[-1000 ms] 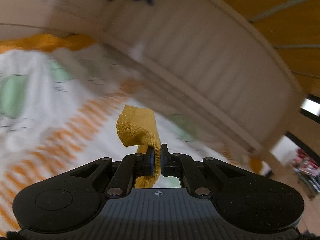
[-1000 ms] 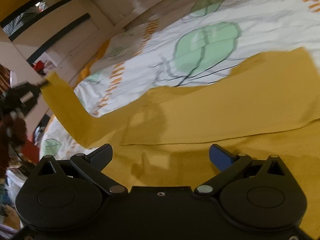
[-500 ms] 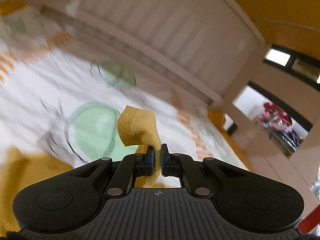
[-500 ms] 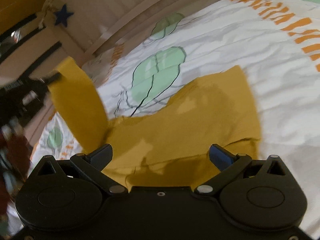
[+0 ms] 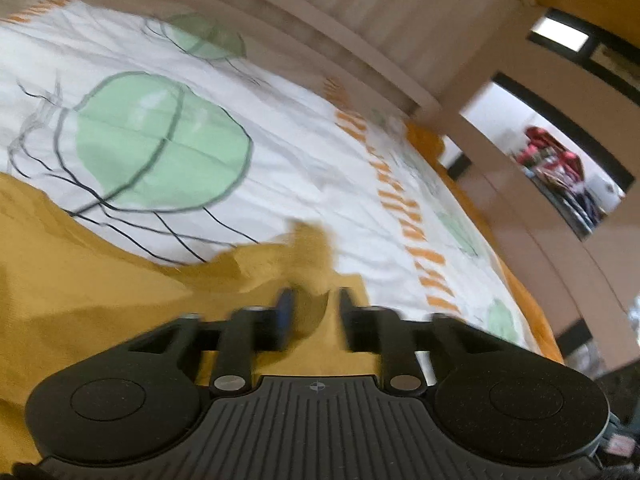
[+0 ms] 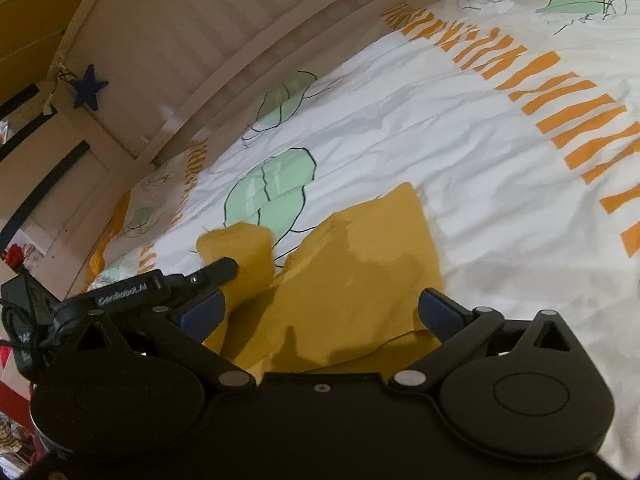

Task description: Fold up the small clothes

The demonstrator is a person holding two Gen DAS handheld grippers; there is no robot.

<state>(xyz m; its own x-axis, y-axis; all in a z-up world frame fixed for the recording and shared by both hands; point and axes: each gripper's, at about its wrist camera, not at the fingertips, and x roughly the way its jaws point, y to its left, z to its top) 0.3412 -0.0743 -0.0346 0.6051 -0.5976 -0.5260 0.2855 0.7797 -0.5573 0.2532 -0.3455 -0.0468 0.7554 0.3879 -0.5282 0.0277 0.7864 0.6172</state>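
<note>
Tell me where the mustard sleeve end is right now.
In the right wrist view the mustard sleeve end is at lower left, at the opening left gripper, over the mustard garment, just below a green leaf print on the white duvet.

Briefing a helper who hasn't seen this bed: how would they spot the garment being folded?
Look at the white bedsheet printed with green leaves and orange dashes. On its near side lies the mustard-yellow garment, the only plain cloth there.

black tongs (image 6: pixel 320 312), blue pads (image 6: pixel 440 314), silver screws
</note>
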